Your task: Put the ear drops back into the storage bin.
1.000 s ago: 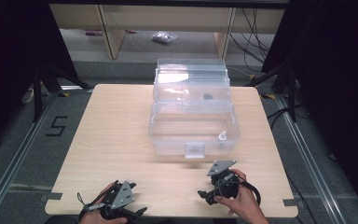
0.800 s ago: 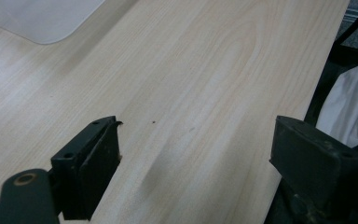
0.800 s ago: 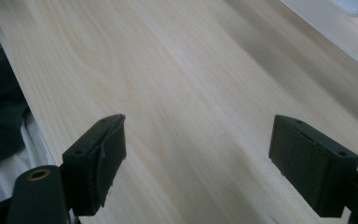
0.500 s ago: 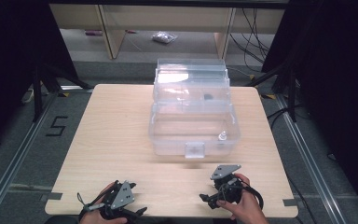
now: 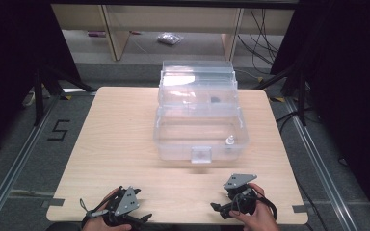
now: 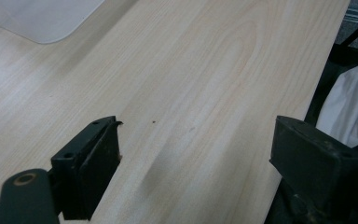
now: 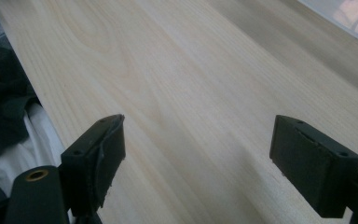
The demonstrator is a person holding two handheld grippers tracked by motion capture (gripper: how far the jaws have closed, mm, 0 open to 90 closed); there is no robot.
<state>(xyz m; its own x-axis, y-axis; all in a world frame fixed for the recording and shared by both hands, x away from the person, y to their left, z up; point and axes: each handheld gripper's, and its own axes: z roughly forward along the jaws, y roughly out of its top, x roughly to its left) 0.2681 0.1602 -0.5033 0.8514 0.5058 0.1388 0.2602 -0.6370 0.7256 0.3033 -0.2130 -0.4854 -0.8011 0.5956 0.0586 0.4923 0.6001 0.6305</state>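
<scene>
Currently I hold both the left gripper [image 5: 142, 217] and right gripper [image 5: 218, 208] released, near edge. Clear plastic storage box [image 5: 200, 126] looks light, rigid, slippery; I would grip its front latch [image 5: 201, 154].

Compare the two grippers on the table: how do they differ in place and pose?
The left gripper sits at the table's near-left edge, its jaws pointing right; the right gripper sits near-right, slightly farther in, its jaws pointing left. Both are hand-held, open, holding nothing, and well short of the clear box.
</scene>
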